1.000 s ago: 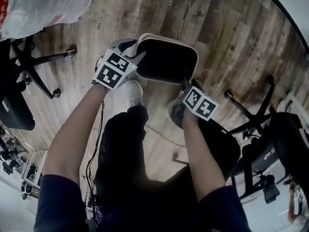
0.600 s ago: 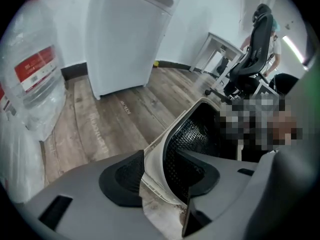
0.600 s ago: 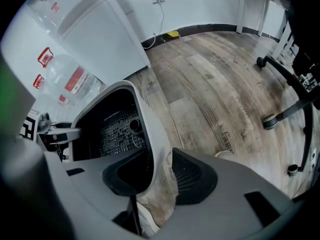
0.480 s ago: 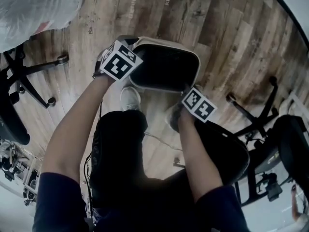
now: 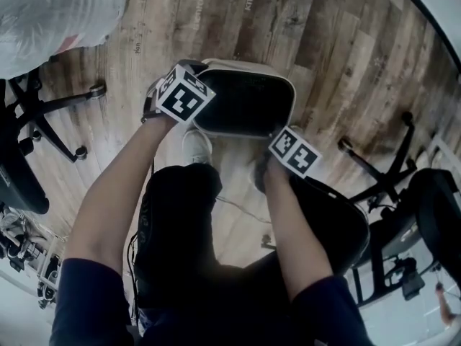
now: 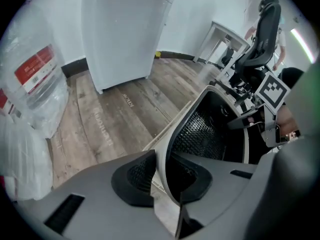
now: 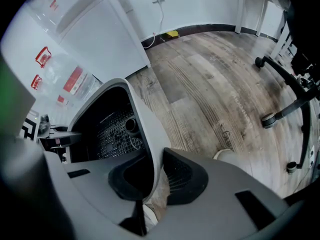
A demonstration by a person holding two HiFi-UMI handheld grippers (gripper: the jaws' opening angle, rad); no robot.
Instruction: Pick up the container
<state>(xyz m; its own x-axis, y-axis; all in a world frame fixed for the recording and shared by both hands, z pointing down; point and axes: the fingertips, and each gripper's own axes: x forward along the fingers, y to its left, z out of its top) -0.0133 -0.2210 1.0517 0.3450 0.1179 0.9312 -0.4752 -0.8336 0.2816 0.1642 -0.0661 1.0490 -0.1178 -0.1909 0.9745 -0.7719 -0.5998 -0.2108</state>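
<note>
The container point(image 5: 287, 85) is a white-walled bin with a black mesh inside, standing on the wood floor in front of the person's feet. My left gripper point(image 5: 199, 79) is at its left rim. In the left gripper view the thin white wall point(image 6: 163, 149) stands between the closing jaws of my left gripper point(image 6: 162, 176), and both pads press on it. My right gripper point(image 5: 277, 130) is at the near right rim. Its jaws point(image 7: 154, 176) are closing too, with the container wall point(image 7: 142, 119) pinched between the pads.
Office chairs stand at the left point(image 5: 43, 110) and right point(image 5: 385, 175). A clear plastic bag point(image 5: 50, 9) lies at the far left, next to a white cabinet point(image 6: 125, 29). The person's white shoe point(image 5: 196, 141) is just behind the container.
Both grippers have closed in on the container's rim. The left gripper's marker cube has risen and turned over the left corner. The container has stayed about where it was.
</note>
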